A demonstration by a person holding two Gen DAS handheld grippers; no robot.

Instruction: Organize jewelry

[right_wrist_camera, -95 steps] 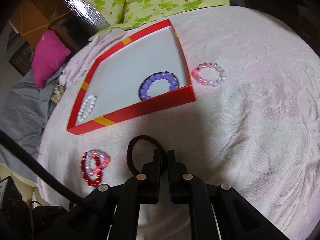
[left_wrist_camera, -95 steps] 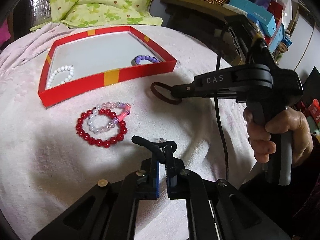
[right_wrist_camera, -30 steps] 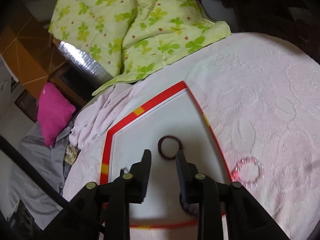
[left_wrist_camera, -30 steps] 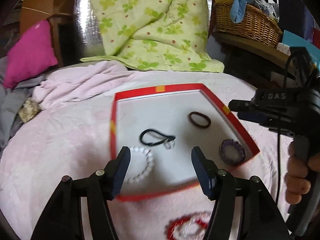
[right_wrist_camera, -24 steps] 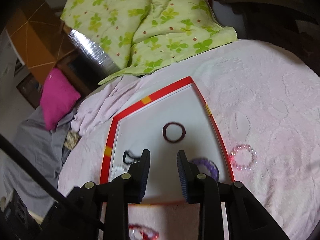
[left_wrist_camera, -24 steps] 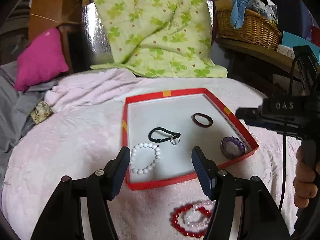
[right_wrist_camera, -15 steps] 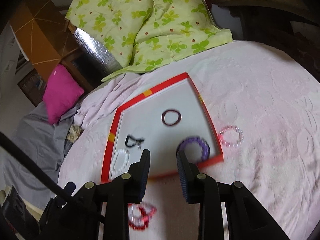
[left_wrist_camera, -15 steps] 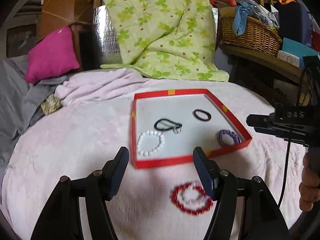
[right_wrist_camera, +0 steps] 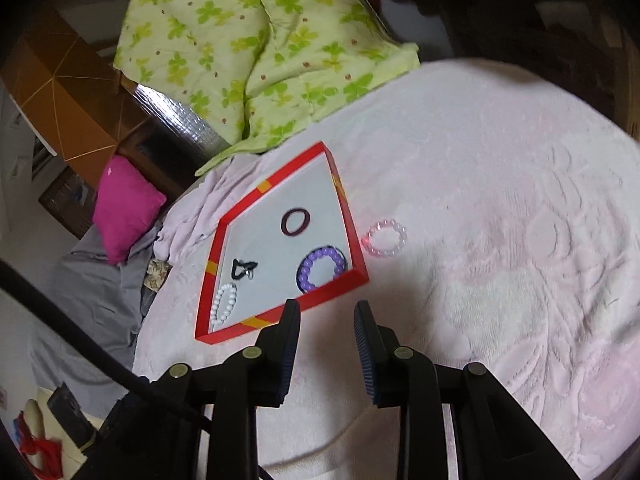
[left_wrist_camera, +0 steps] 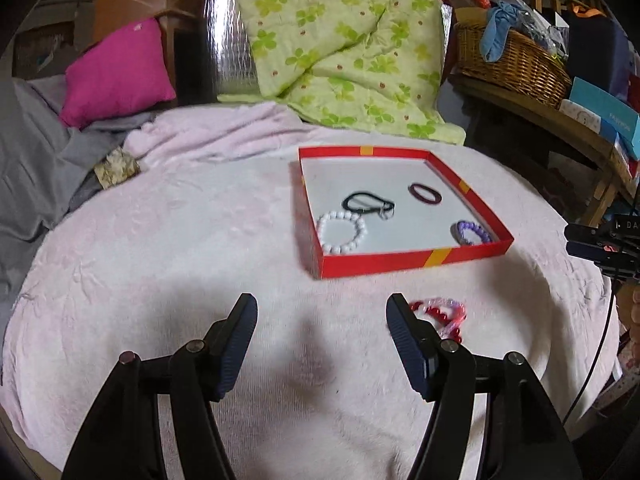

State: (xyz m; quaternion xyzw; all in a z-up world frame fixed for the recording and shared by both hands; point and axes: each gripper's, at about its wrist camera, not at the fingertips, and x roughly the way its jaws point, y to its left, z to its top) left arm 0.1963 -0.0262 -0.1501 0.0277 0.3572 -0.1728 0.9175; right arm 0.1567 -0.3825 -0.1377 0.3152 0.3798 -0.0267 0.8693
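Both the left gripper (left_wrist_camera: 320,322) and the right gripper (right_wrist_camera: 326,326) are hanging released, grasping nothing. Four pieces are lying inside the red box (left_wrist_camera: 408,259), and a pink bracelet (right_wrist_camera: 386,238) is lying just beside it.

We see a red box (left_wrist_camera: 404,262) with small yellow stripes on its sides and a white floor. In it lie white beads (left_wrist_camera: 342,232), purple beads (left_wrist_camera: 472,232), a black hair tie (left_wrist_camera: 368,204) and a dark brown hair tie (left_wrist_camera: 425,194). The blanket (left_wrist_camera: 180,260) under the box is pale pink with a soft flower pattern. On it lie red beads (left_wrist_camera: 438,314) and a ring of clear pink beads (right_wrist_camera: 386,238). The quilt (left_wrist_camera: 344,40) is light green with darker green clovers and little red dots. The pillow (left_wrist_camera: 116,72) is bright pink.
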